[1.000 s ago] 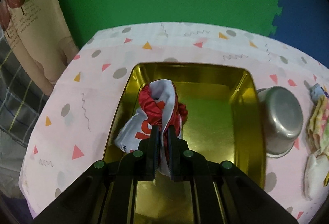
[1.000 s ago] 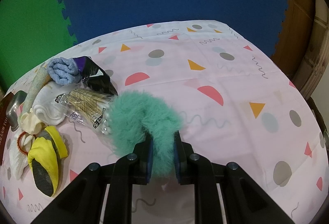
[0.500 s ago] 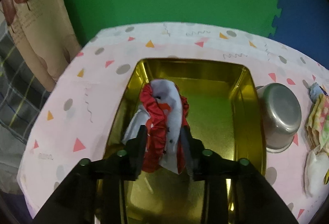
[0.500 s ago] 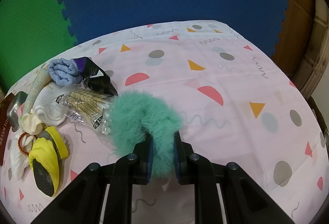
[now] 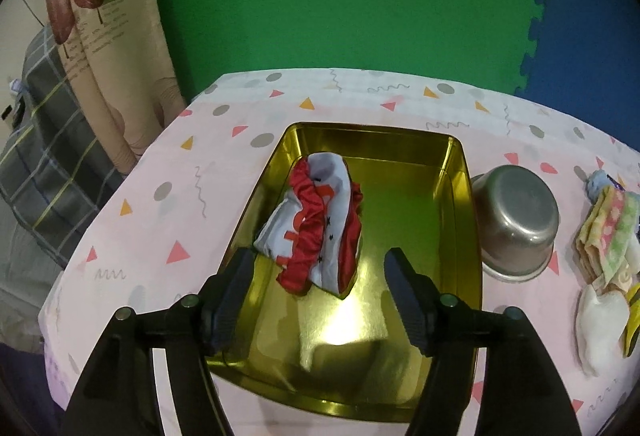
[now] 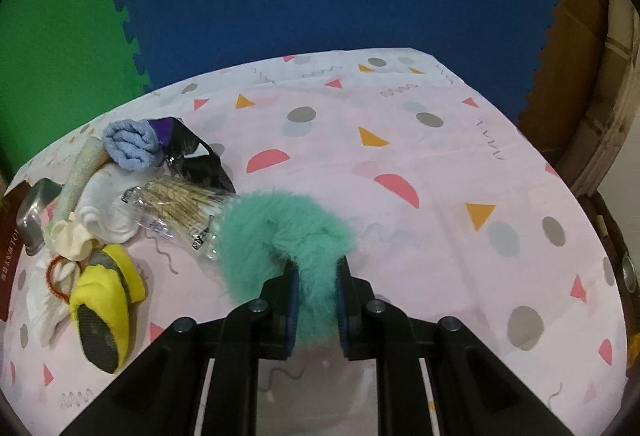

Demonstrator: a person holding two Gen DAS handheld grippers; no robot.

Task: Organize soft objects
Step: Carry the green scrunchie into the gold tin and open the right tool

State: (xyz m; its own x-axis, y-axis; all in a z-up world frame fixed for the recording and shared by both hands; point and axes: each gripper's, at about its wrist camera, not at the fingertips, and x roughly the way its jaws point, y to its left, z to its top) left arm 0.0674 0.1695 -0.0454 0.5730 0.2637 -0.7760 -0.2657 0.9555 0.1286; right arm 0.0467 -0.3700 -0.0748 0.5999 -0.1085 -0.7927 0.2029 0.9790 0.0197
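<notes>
Inside the gold tin tray (image 5: 460,204), toward its left wall, a limp, light red-and-white cloth (image 5: 316,232) is left lying as the left gripper (image 5: 320,264) is opened, nothing pinched. Well right of the tray, a fluffy, compressible teal scrunchie (image 6: 280,228) is pinched mid-band by the right gripper (image 6: 317,278).

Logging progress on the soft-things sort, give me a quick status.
Left gripper opening, fingers clear of the red-and-white cloth lying in the gold tin. Right gripper shut on the green fuzzy scrunchie. Nothing blocking.
</notes>
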